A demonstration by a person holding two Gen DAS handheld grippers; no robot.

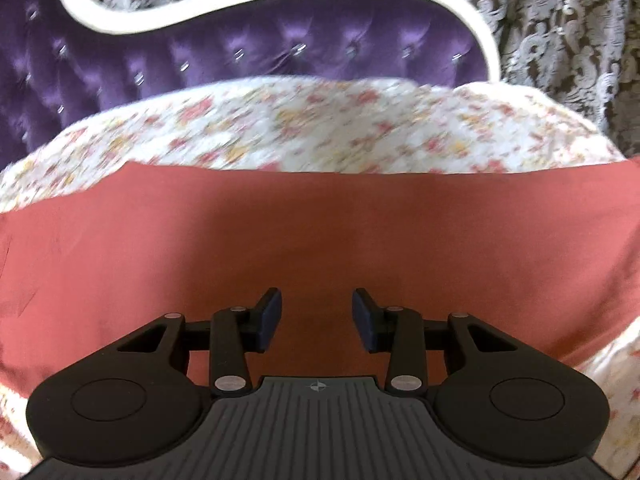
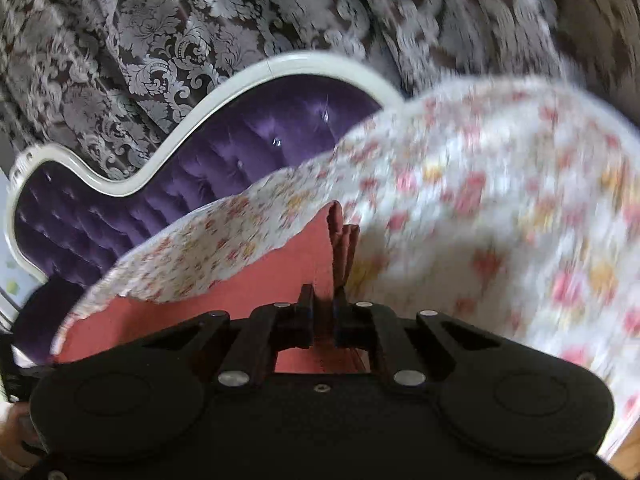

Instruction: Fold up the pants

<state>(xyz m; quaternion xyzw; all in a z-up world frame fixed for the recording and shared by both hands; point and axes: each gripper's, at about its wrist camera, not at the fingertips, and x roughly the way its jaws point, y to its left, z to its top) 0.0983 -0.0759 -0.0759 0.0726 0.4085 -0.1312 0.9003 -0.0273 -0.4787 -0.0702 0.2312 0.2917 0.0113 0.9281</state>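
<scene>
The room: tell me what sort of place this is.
Most likely a bedroom. A tufted purple headboard with a white frame stands behind a floral bedspread, the pants lie on it, and patterned curtains hang behind.

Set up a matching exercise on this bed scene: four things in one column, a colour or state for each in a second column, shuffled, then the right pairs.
Column one:
1. pants
2. headboard
3. left gripper
4. right gripper

Column two:
A. tufted purple with a white frame
B. closed on a bunched fold of cloth
C. plain salmon red, spread over the floral bedspread
D. jaws apart above flat cloth, holding nothing

Pairs: 1-C, 2-A, 3-D, 4-B
</scene>
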